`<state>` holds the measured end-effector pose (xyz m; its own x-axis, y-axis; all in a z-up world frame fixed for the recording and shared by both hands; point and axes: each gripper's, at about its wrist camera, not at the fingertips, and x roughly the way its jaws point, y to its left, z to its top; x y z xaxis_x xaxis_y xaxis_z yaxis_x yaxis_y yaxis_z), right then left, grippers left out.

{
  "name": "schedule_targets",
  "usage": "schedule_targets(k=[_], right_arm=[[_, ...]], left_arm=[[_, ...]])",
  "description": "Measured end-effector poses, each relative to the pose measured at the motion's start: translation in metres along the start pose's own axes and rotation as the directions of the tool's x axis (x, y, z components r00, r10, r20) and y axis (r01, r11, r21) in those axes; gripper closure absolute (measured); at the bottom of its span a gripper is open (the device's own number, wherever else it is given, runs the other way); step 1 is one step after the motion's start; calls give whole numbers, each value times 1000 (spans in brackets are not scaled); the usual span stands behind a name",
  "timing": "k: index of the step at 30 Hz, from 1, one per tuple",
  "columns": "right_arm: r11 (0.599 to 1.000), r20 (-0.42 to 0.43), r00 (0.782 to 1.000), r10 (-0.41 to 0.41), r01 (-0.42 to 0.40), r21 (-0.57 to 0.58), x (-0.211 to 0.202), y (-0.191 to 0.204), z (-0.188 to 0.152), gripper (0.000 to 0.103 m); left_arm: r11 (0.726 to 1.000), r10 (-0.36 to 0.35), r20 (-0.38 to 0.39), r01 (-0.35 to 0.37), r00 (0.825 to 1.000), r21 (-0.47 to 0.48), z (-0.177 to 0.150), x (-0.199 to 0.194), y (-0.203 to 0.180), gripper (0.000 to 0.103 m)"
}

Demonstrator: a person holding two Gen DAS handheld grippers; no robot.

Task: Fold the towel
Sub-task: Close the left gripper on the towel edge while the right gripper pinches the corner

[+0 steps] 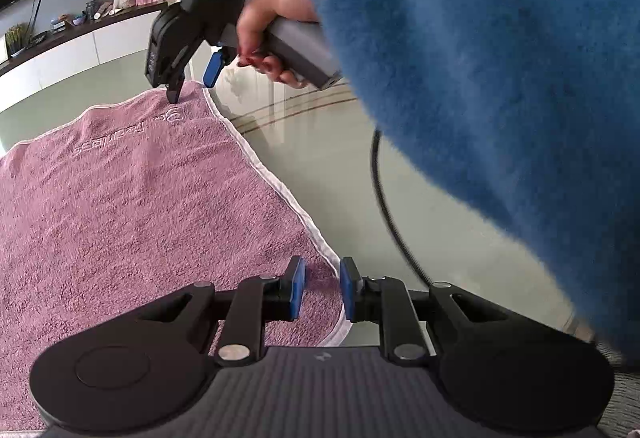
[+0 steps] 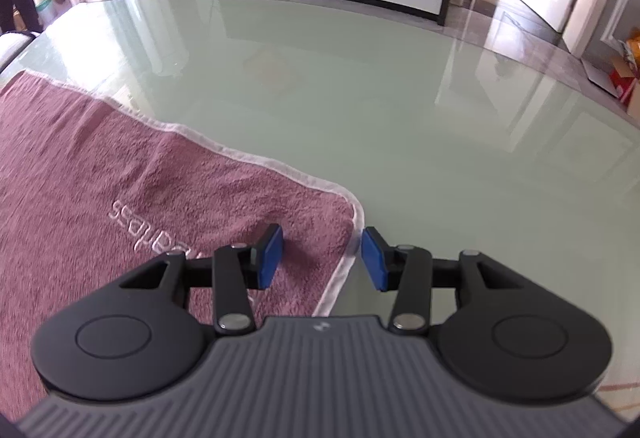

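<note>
The towel (image 1: pixel 132 205) is mauve terry with a pale hem and pale embroidered lettering near 1 end, lying flat and unfolded on the glossy green desk (image 2: pixel 360 109). Its long axis cannot be judged, since its far edges run out of both views. The left gripper (image 1: pixel 322 288) straddles 1 hemmed corner, jaws partly open with cloth between, pads not visibly pressing; the right gripper (image 2: pixel 322 258) does likewise at the lettered corner.
</note>
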<state>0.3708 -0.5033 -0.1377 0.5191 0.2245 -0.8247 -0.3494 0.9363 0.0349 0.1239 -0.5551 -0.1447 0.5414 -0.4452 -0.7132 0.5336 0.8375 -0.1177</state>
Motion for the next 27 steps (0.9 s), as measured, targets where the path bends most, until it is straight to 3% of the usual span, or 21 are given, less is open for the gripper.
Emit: schedule_targets(k=[5,8,12,18,23,27], right_arm=[[1000,-1,1000,7,-7,-6,1,-1,-1,58],[1000,-8,1000,3,-3,-6,2,0,3,56],[1000,-9,1000,1,-1,-3,4,0,3,54],[1000,-6,1000,3,-3,-3,4,-1,4,54],[1000,-3,1000,4,-4,-1,4,-3,4,54],[1000,-6,1000,2,-2,3,5,-3,5,54]], left_arm=[[997,-17,-19,19,1000,68,2,1,1,80],[998,-42,-34,43,999,35,6,0,7,79],[997,-46,-29,48,999,58,6,-2,2,66],[995,-12,-46,17,999,99,3,6,-10,59],[994,8,-45,-3,999,113,3,8,-15,61],[992,43,-35,-38,998,118,2,6,-13,80]])
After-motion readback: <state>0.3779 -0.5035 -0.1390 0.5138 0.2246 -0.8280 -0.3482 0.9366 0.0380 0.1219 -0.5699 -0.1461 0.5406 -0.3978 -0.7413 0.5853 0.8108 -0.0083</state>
